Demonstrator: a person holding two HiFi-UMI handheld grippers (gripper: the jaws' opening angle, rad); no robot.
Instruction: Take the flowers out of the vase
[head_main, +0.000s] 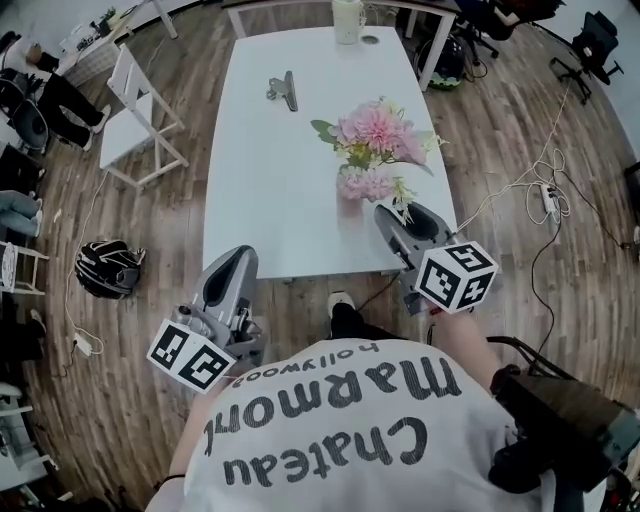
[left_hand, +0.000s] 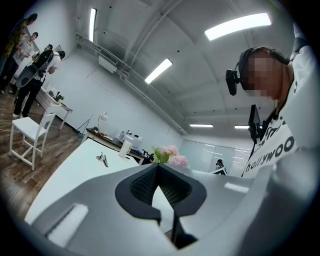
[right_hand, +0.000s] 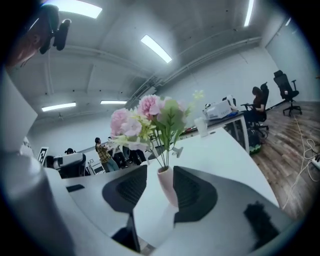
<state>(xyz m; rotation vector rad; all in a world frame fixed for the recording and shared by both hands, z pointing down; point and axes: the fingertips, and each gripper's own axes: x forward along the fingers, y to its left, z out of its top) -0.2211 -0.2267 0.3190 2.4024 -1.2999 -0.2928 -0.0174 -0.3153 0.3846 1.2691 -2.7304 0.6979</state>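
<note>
A bunch of pink flowers (head_main: 375, 135) with green leaves stands in a small pink vase (right_hand: 167, 185) near the right front edge of the white table (head_main: 270, 190). My right gripper (head_main: 392, 215) is just in front of the vase, open. In the right gripper view the vase shows in the gap of the right gripper (right_hand: 160, 172), close to the right jaw, and no pad presses on it. The stems (right_hand: 164, 150) rise above the jaws. My left gripper (head_main: 235, 258) hangs off the table's front edge, shut and empty. The flowers (left_hand: 170, 155) show far beyond the left gripper (left_hand: 157, 167).
A metal binder clip (head_main: 283, 90) lies mid-table and a white cup (head_main: 348, 20) stands at the far end. A white chair (head_main: 135, 110) and a helmet (head_main: 108, 268) are to the left; cables (head_main: 545, 190) cross the floor at right. People stand in the background.
</note>
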